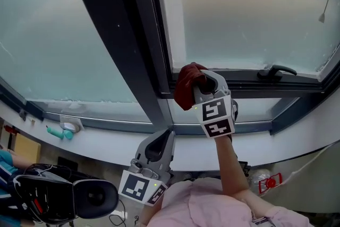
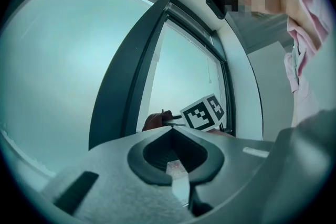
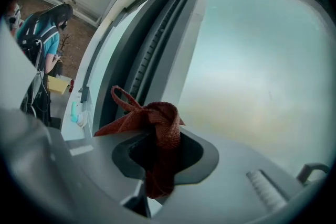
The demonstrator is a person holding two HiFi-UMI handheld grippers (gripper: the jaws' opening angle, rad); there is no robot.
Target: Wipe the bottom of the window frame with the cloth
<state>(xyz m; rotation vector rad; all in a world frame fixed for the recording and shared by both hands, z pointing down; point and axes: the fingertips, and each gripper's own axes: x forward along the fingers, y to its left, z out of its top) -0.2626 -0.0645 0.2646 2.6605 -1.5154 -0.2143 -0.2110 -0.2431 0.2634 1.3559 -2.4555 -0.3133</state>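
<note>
Soft window daylight, fisheye-warped edges

Seemingly frosted panes (image 1: pixel 255 8), white sill (image 1: pixel 297 138)

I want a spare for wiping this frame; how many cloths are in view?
1: the red cloth is clamped in the right gripper, up at the bottom rail of the window frame. The left gripper holds none. Others may lie out of view.
</note>
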